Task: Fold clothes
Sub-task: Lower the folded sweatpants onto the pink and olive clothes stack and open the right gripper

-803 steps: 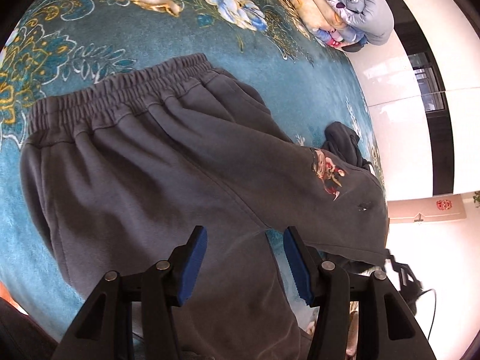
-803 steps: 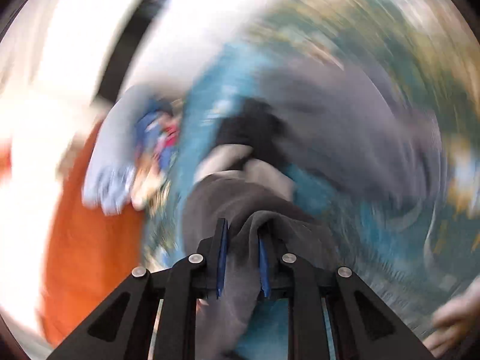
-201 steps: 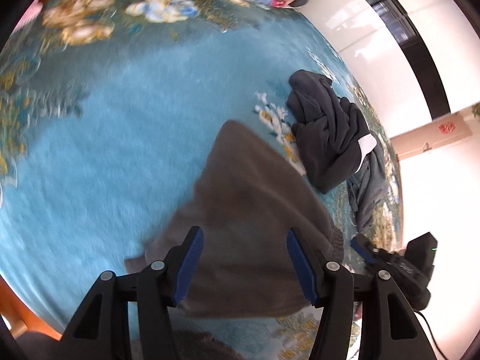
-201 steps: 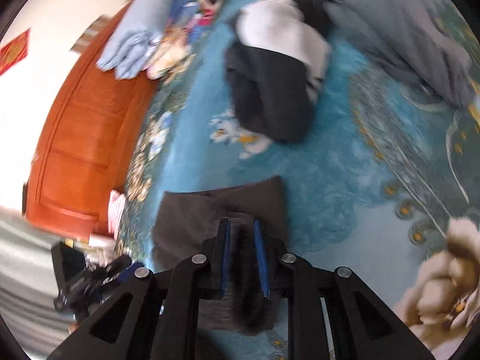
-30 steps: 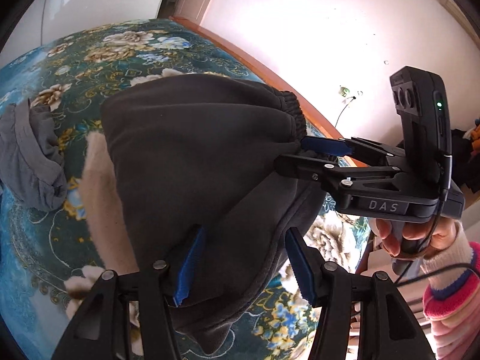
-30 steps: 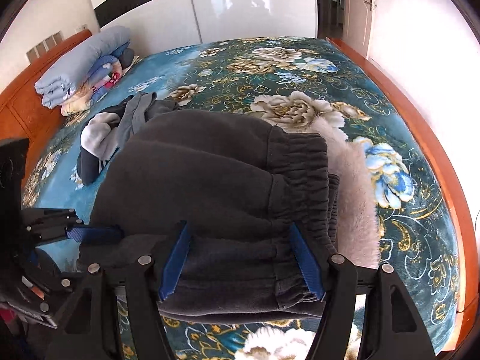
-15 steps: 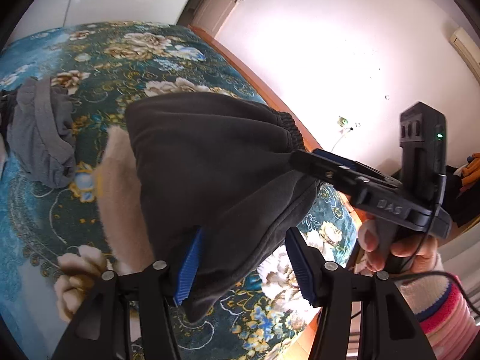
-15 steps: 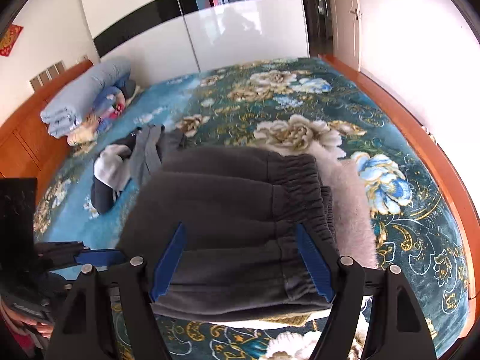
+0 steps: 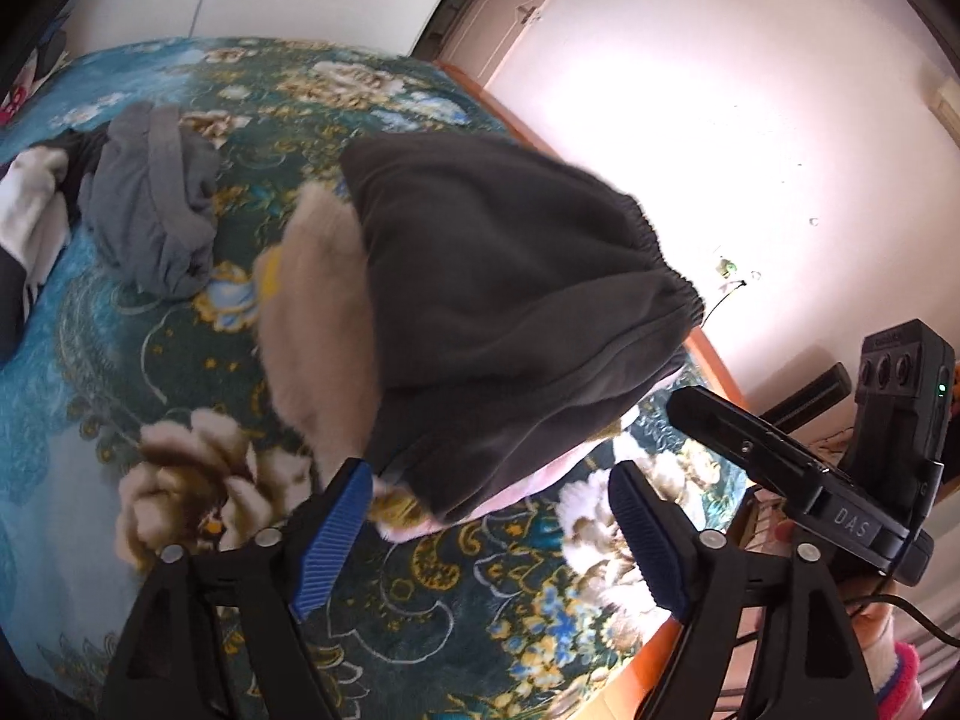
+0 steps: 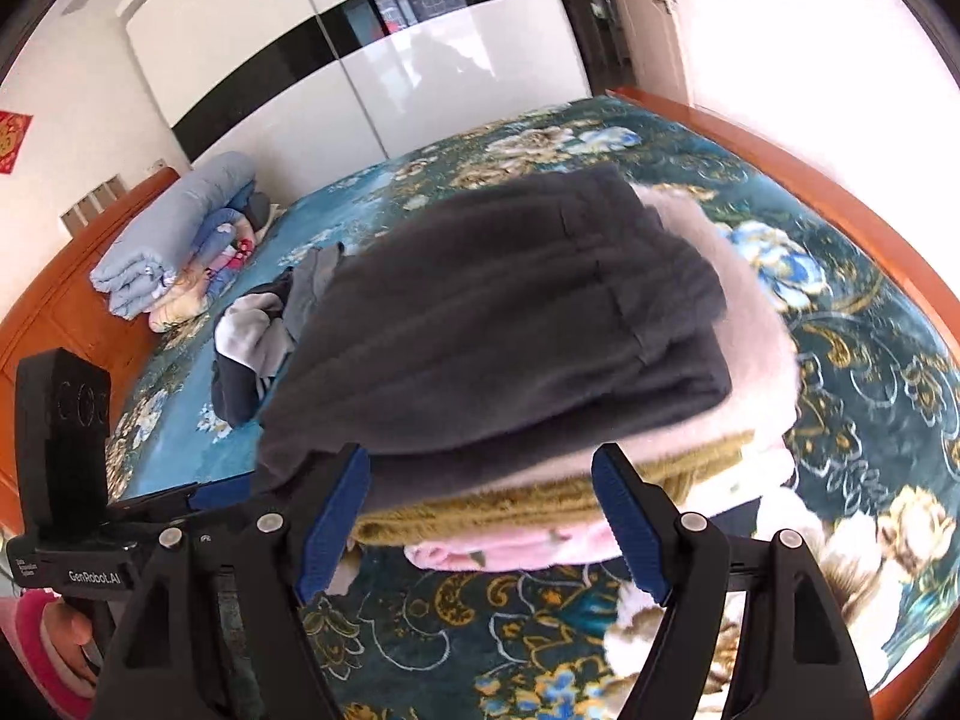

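The folded dark grey sweatpants [image 9: 510, 324] lie on top of a stack of folded clothes: a beige fluffy piece [image 9: 318, 324], an olive one [image 10: 540, 504] and a pink one [image 10: 528, 546] under them. The sweatpants also show in the right wrist view [image 10: 492, 330]. My left gripper [image 9: 492, 540] is open and empty, just short of the stack's near edge. My right gripper [image 10: 480, 528] is open and empty, just in front of the stack. The right gripper's body [image 9: 798, 480] shows at the right in the left wrist view.
The stack sits on a teal flowered bedspread [image 10: 840, 360] near the orange wooden bed edge [image 10: 810, 192]. A heap of unfolded grey and white clothes [image 9: 150, 222] lies further back. Rolled light blue bedding [image 10: 174, 240] sits by the headboard. White wardrobe doors [image 10: 360, 60] stand behind.
Both grippers have drawn back from the sweatpants, whose edges were between their jaws a second ago. The sweatpants now rest on the stack. Both views look from further away.
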Demonstrator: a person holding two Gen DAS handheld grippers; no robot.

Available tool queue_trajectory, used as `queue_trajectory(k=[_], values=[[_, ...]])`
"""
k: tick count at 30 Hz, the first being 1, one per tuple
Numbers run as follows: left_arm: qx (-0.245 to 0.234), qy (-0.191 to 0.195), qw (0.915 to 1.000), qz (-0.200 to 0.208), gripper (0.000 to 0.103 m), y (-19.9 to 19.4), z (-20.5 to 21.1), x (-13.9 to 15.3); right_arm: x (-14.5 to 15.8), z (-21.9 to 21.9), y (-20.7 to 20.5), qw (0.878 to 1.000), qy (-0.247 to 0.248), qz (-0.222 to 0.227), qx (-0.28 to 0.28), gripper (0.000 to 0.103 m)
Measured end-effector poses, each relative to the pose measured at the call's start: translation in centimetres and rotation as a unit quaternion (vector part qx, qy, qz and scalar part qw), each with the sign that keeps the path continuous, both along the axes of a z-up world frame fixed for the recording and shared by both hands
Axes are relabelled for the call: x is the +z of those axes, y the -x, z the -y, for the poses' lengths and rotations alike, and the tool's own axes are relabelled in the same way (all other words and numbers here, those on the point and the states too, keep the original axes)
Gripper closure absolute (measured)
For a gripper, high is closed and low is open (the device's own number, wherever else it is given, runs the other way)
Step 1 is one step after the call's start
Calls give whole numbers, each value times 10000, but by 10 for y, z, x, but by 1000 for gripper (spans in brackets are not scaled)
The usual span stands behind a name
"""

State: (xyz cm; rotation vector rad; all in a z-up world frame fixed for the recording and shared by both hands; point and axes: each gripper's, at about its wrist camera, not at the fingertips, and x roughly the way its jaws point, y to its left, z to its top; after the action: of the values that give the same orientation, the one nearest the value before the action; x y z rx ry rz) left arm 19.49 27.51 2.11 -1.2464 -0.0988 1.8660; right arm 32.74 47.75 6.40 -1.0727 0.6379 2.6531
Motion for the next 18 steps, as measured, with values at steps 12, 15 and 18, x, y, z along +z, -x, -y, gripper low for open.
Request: queue_trajectory(k=[12, 15, 18], values=[[384, 535, 9968, -445, 0, -18, 10, -33, -39, 11, 9, 9985, 164, 475, -219, 12], [426, 584, 9962, -493, 0, -13, 11, -38, -45, 14, 13, 9982, 137, 552, -209, 5], [563, 710, 9946, -515, 0, -8, 12, -42, -47, 14, 16, 9979, 12, 563, -314, 0]])
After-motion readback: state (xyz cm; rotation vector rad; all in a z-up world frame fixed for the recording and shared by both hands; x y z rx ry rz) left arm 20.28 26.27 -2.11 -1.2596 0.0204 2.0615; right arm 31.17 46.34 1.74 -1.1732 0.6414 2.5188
